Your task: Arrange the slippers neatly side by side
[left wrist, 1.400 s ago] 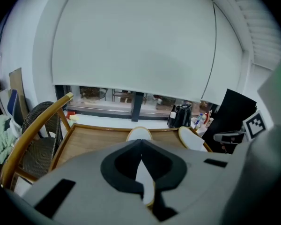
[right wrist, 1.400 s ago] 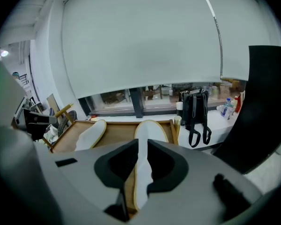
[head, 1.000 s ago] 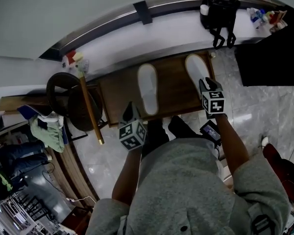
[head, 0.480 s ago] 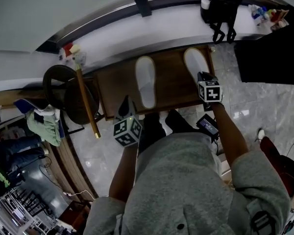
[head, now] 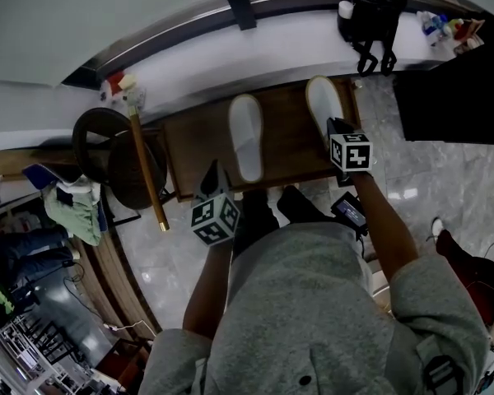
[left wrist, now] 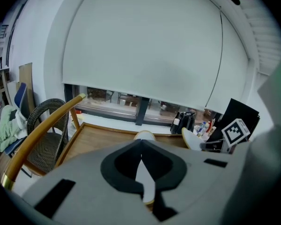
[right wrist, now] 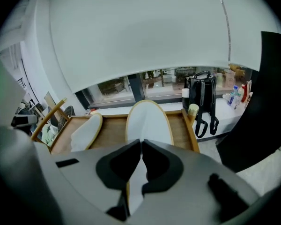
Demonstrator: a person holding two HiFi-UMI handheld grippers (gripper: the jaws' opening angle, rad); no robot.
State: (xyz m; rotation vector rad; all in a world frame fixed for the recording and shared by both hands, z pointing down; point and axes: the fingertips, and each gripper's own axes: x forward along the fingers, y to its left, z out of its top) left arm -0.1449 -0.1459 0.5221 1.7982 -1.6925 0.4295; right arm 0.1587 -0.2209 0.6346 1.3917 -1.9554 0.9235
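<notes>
One low wooden table [head: 288, 142] with a raised rim carries both slippers; it stands lengthwise against a white window ledge [head: 272, 44]. A dark wicker chair [head: 107, 167] is just beyond the table's left edge. A black backpack [head: 369, 19] sits on the ledge past the far right corner.

The middle slipper [head: 246, 138], white with a pale tan rim, lies flat near the centre of the table. Its toe points at the far edge and its heel is close to the near edge. The right-end slipper [head: 323, 101] is the same kind. It lies along the right edge with its toe by the far right corner, well apart from its mate, with bare wood between them.

The right gripper [right wrist: 140, 144] has its jaws drawn together on the heel of the right-end slipper. The left gripper [left wrist: 140, 146] hangs over the near edge with its jaws fully closed on nothing, and the middle slipper's heel is just beyond them.
</notes>
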